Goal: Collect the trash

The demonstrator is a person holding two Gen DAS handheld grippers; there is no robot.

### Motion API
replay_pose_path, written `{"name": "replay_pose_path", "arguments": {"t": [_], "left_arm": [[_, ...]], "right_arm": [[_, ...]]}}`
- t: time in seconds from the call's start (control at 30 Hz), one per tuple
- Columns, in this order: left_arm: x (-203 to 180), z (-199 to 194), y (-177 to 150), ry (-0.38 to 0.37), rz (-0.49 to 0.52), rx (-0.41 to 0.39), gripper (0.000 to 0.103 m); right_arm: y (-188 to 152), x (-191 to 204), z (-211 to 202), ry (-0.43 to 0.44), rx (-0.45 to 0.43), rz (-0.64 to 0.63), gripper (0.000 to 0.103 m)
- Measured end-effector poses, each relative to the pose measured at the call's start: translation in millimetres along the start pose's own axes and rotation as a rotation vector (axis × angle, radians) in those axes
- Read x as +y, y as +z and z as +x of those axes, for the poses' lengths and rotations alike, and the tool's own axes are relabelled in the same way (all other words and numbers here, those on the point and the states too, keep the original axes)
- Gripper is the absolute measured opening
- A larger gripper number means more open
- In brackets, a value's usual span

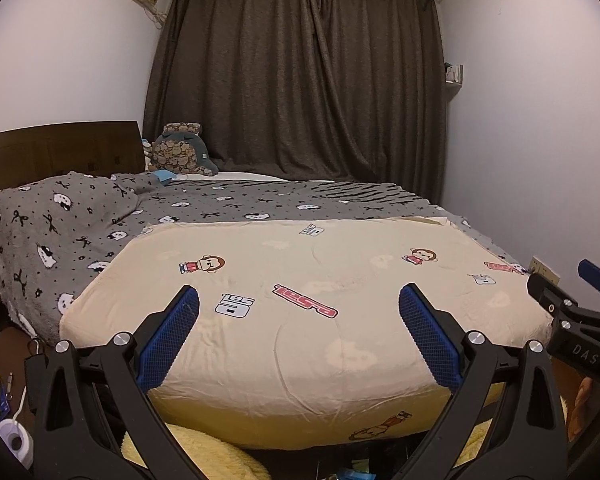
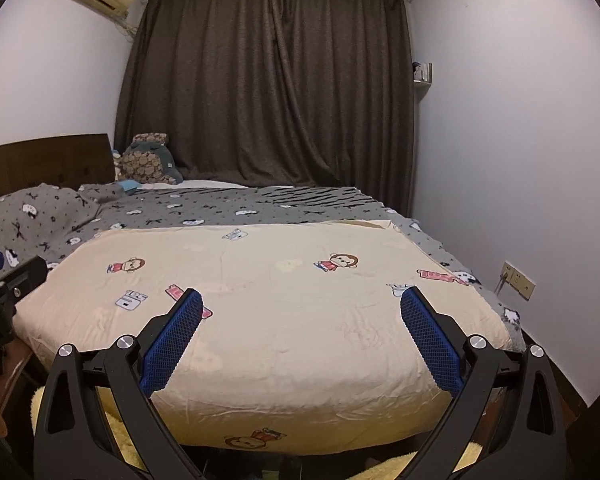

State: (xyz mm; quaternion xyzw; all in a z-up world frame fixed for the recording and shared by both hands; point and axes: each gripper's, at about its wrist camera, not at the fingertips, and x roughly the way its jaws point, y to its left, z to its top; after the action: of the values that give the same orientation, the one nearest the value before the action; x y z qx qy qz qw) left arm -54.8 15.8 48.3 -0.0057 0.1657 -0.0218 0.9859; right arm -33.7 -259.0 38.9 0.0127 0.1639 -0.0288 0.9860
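While both grippers hang side by side at the foot of the bed (image 1: 300,360), the left gripper (image 1: 299,304) and the right gripper (image 2: 301,306) each have their blue pads spread wide with nothing between them, a stance that suits searching, I judge, rather than grasping. No trash shows on the bed's cream quilt (image 2: 284,320). Small clutter (image 1: 354,472) on the floor below the bed's foot may be the target, though it is too dim to tell.
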Motion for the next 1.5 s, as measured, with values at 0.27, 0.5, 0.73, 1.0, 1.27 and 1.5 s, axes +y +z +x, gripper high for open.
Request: {"name": "replay_pose_path", "arguments": {"t": [0.27,0.5,0.73,1.0,1.27,1.5], "left_arm": [[2.1,0.7,-0.7,0.014,-0.003,0.001,0.095],[1.5,1.2,0.0,0.013,-0.005,0.004,0.095],[-1.4,1.8,0.9,0.011,0.003,0.008,0.095],[0.1,1.1,0.5,0.026,-0.002,0.007,0.095],[2.2,-0.1,-1.2,0.032,-0.010,0.005,0.095],[4.6,0.2,-4.1,0.031,-0.016,0.011,0.095]], "right_arm": [[1.1,2.8,0.3,0.010,0.002,-0.013,0.099],[2.1,4.3,2.1,0.021,0.010,-0.016,0.099],[2.9,5.8,2.9,0.020,0.016,-0.018,0.099],[0.9,7.7,4.7,0.031,0.019,-0.027,0.099],[0.3,7.8,5.8,0.034,0.012,-0.024,0.099],[-2.2,10.2,3.9,0.044,0.006,-0.026,0.099]]}}
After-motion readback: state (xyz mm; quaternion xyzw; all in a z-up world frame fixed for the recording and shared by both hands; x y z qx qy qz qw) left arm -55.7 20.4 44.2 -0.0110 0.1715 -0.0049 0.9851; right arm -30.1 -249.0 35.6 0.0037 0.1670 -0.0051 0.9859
